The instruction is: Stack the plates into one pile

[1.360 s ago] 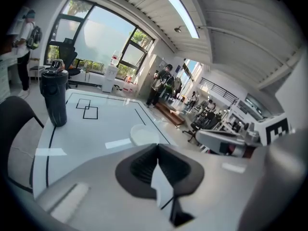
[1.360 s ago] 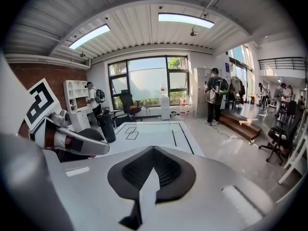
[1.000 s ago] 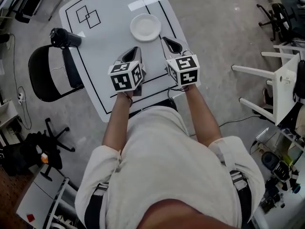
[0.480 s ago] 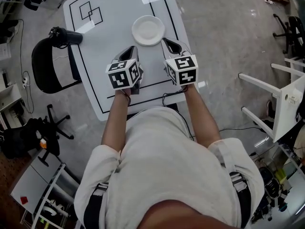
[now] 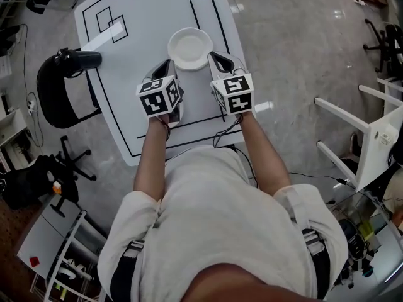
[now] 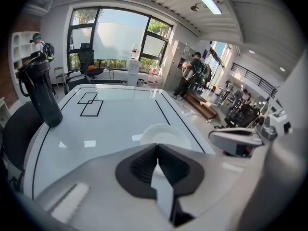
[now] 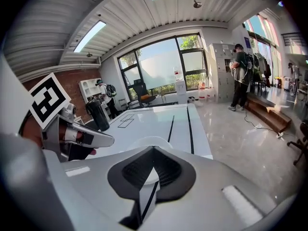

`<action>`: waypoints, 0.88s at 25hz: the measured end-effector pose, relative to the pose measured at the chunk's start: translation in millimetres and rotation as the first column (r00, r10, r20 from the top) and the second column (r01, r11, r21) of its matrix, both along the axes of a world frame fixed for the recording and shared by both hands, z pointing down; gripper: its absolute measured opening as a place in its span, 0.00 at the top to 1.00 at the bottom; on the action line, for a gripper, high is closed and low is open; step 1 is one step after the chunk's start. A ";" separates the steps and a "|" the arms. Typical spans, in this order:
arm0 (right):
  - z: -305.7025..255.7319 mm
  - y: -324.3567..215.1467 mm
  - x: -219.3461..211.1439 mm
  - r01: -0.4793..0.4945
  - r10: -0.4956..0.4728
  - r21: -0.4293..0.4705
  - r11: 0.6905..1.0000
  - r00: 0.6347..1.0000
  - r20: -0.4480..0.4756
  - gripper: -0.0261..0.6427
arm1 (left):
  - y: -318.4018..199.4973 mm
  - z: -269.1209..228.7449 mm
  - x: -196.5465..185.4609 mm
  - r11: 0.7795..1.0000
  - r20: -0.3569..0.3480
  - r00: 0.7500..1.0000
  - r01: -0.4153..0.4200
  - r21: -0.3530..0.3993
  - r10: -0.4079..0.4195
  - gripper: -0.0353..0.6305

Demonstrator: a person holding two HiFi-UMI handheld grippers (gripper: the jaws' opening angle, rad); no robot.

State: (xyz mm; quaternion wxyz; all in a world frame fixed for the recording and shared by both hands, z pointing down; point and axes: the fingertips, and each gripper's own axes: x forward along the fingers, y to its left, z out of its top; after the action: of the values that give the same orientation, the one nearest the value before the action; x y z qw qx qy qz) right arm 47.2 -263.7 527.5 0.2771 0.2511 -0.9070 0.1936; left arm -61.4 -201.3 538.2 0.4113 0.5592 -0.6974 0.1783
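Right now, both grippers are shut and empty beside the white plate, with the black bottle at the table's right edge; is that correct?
No: the black bottle stands at the table's left edge, as the head view shows. The left gripper and right gripper are shut and empty beside the white plate.

The plate [image 5: 191, 48] sits on the surface [image 5: 145, 30], straight ahead of you. Your left gripper [image 5: 169, 63] is just beside its near left side and your right gripper [image 5: 211, 55] just beside its right side, so the plate lies between their tips. Two drawn squares [image 5: 110, 22] lie farther back on the left. A bottle [image 5: 75, 58] is at the surface's left edge, with a chair [image 5: 53, 99] beside it.
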 end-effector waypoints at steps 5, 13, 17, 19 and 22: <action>22.4 -8.2 -2.6 0.022 -0.023 -0.027 0.999 1.000 -0.017 0.96 | -10.0 19.8 -4.8 0.999 0.009 1.000 0.007 -0.045 -0.007 0.94; 48.6 -17.3 0.5 -0.008 0.007 -0.077 0.997 1.000 -0.013 0.96 | -13.9 41.4 -13.5 0.995 0.064 0.998 -0.002 -0.102 0.008 0.94; 57.9 -24.3 0.1 -0.026 0.024 -0.088 0.996 0.999 -0.027 0.92 | -22.0 51.8 -22.3 0.995 0.038 0.999 0.004 -0.099 0.000 0.94; 62.6 -25.1 -2.4 -0.025 0.022 -0.105 0.994 0.999 -0.030 0.85 | -27.5 55.9 -26.8 0.994 0.031 0.999 -0.009 -0.105 0.013 0.89; 69.0 -24.7 -4.1 -0.030 0.027 -0.132 0.991 0.999 -0.030 0.84 | -30.8 62.2 -31.3 0.991 0.037 0.998 -0.040 -0.131 0.045 0.79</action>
State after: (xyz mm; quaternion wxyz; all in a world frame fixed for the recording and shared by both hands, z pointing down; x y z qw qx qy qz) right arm 43.1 -288.4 596.6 0.3032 0.2479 -0.8845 0.2535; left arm -92.7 -232.1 600.4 0.4292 0.5421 -0.6802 0.2433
